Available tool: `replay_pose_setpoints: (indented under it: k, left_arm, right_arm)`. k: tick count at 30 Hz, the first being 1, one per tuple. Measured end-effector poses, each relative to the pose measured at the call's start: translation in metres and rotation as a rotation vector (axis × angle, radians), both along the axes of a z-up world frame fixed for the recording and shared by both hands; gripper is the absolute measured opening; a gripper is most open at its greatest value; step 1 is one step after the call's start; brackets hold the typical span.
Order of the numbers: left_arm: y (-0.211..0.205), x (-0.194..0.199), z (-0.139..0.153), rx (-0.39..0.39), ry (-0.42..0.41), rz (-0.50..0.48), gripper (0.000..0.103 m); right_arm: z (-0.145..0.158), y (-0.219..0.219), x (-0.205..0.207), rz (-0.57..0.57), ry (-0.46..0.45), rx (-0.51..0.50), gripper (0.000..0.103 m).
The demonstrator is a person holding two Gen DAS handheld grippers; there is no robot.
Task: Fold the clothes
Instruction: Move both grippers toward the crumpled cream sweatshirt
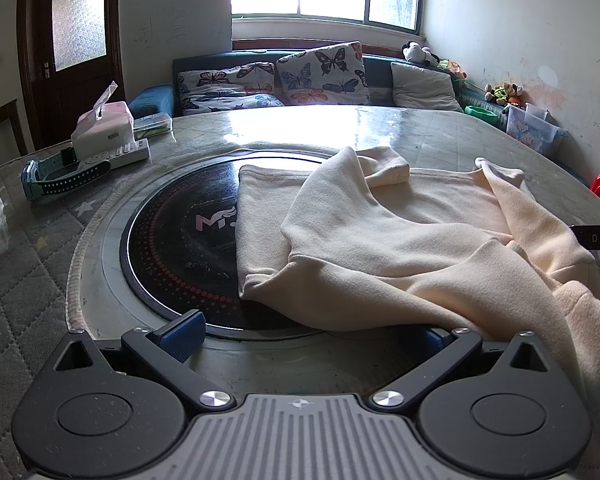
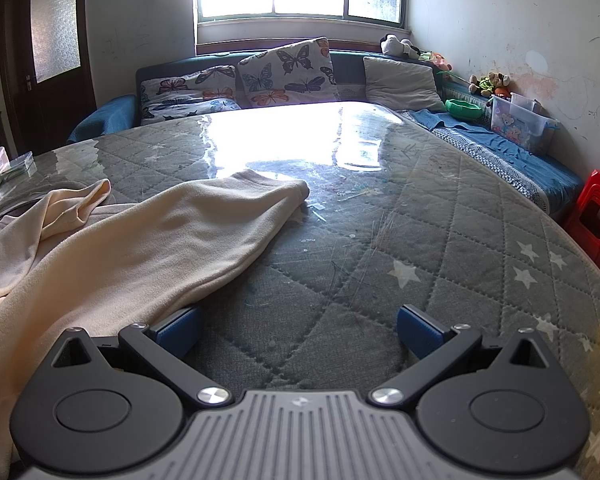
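A cream long-sleeved top [image 1: 400,232] lies crumpled on the round table, partly over the black induction cooktop [image 1: 180,232]. One sleeve is folded across its body. My left gripper [image 1: 304,334] is open and empty at the top's near edge; the cloth drapes over its right finger. In the right wrist view the top's other sleeve [image 2: 188,220] stretches out to the right across the quilted table cover [image 2: 440,208]. My right gripper [image 2: 298,332] is open and empty, its left fingertip [image 2: 178,332] beside the cloth's edge.
At the table's left stand a tissue box [image 1: 102,126], a power strip [image 1: 122,154] and a blue watch [image 1: 56,176]. A sofa with butterfly cushions [image 1: 320,74] stands behind. A red stool [image 2: 598,216] stands on the right. A clear toy bin [image 2: 522,122] sits on the bench.
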State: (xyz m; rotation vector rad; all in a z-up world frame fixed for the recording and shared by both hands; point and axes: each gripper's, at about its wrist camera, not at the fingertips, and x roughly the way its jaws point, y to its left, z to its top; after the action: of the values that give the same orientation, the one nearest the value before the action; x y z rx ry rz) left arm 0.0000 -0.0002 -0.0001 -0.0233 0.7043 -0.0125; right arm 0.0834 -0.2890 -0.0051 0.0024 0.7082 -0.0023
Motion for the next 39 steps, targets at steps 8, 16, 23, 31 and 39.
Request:
replay_pose_setpoints:
  k: [8,16,23,31,39]
  left_arm:
    - [-0.002,-0.001,-0.001,-0.003,0.002,0.002,0.103]
    - [-0.004,-0.006,0.003,0.013,0.032,0.022,0.103]
    - [-0.003,-0.021,0.009,-0.015,0.051,0.053,0.103]
    - [-0.01,-0.038,0.018,0.007,0.059,0.057,0.103]
    - [-0.021,-0.052,0.027,0.032,0.049,0.038,0.103]
  right_arm:
    - [-0.002,0.002,-0.002,-0.001,0.006,-0.001,0.103]
    - [0.005,0.004,-0.017,-0.007,0.018,0.011,0.103]
    - [0.016,0.011,-0.045,0.039,0.006,-0.005,0.103]
    - [0.029,0.024,-0.078,0.091,-0.023,0.01,0.103]
    - [0.038,0.033,-0.101,0.126,-0.035,0.042,0.103]
